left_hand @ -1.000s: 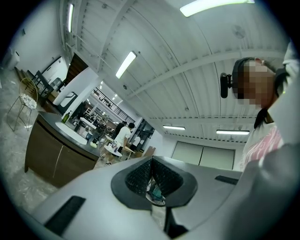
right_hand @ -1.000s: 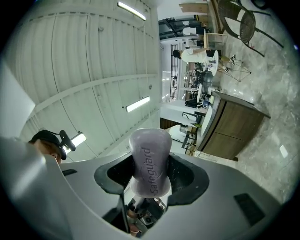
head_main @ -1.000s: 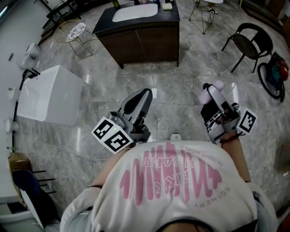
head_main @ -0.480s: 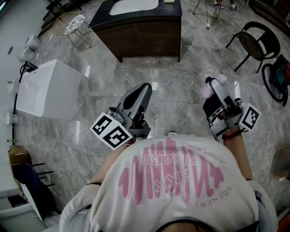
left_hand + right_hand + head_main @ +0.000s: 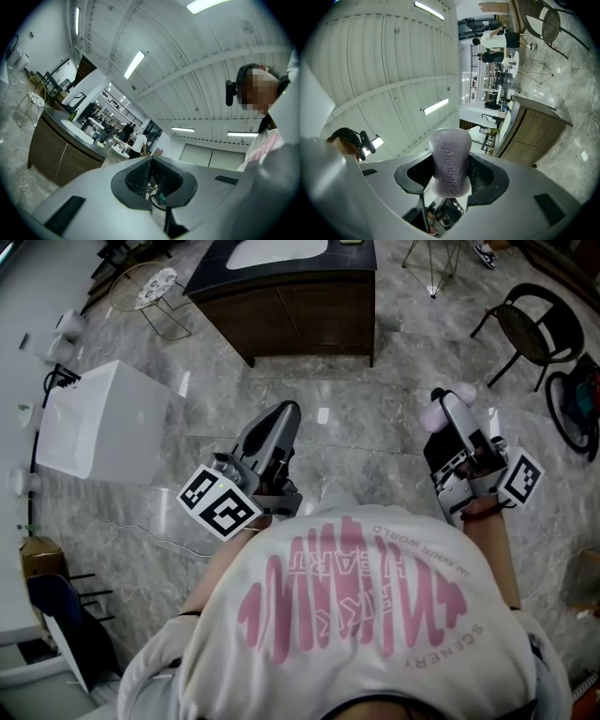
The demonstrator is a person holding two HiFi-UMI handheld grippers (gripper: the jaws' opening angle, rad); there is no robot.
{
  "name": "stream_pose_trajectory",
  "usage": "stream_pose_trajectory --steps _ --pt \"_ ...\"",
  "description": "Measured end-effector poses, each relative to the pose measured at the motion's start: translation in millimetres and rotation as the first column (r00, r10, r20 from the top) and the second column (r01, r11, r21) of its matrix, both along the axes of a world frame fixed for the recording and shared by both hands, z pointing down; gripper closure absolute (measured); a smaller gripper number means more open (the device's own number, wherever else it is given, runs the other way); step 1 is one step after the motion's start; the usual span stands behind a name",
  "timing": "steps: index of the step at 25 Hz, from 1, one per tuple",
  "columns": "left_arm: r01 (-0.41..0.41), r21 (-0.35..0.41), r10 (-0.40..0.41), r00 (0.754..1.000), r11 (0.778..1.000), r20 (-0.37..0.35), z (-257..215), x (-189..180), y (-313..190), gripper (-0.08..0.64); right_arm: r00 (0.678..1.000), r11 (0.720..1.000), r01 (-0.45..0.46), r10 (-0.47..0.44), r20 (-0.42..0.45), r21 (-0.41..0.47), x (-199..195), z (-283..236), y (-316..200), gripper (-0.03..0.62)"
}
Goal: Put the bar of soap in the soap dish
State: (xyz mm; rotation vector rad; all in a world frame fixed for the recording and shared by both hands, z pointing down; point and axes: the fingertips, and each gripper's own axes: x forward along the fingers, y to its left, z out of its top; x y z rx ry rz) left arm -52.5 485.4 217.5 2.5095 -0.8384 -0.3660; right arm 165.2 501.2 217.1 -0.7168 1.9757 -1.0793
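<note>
A pale lilac bar of soap (image 5: 439,409) stands upright between the jaws of my right gripper (image 5: 450,416), held above the marble floor at the right of the head view. In the right gripper view the soap (image 5: 451,157) fills the gap of that gripper (image 5: 451,177), which is shut on it. My left gripper (image 5: 279,418) points toward the vanity with its marker cube (image 5: 217,502) behind. Its black pads (image 5: 140,174) meet with nothing between them in the left gripper view. I cannot make out a soap dish.
A dark vanity cabinet (image 5: 309,310) with a white basin (image 5: 277,251) stands ahead at the top. A white boxy fixture (image 5: 98,423) sits at the left, a round wire table (image 5: 155,287) behind it. A black chair (image 5: 525,329) stands at the right.
The vanity has slid toward the top edge of the head view. The left gripper has drifted a little left and up. The right gripper still holds the soap.
</note>
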Motion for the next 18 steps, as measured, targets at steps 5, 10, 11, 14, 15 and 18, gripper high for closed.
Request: stream_pose_trajectory --steps 5,10,11,14,15,18 --pt "0.027 0.002 -0.027 0.999 1.000 0.022 -0.4 -11.6 -9.8 0.551 1.000 1.000 0.006 -0.006 0.016 -0.014 -4.6 6.6 -7.6 0.377" --pt "0.025 -0.029 -0.025 0.999 0.999 0.030 11.5 -11.6 -36.4 0.551 1.000 1.000 -0.002 0.003 0.024 -0.028 -2.6 15.5 -30.4 0.377" --pt "0.020 -0.030 -0.019 0.999 0.999 0.028 11.9 -11.0 -39.6 0.551 1.000 1.000 -0.007 0.008 0.023 -0.028 -2.0 15.9 -31.7 0.377" --pt "-0.002 -0.020 0.002 1.000 1.000 0.019 10.6 -9.5 -47.3 0.551 0.999 0.999 -0.032 0.033 0.022 -0.027 -0.3 15.8 -31.2 0.377" --pt "-0.009 -0.015 0.010 1.000 1.000 0.017 9.4 -9.3 -50.3 0.551 0.999 0.999 -0.042 0.043 0.020 -0.026 0.0 15.3 -30.7 0.377" --pt "-0.029 0.000 0.028 1.000 1.000 0.012 3.4 -7.1 -67.3 0.551 0.997 0.997 -0.069 0.070 0.013 -0.029 1.2 12.1 -37.2 0.377"
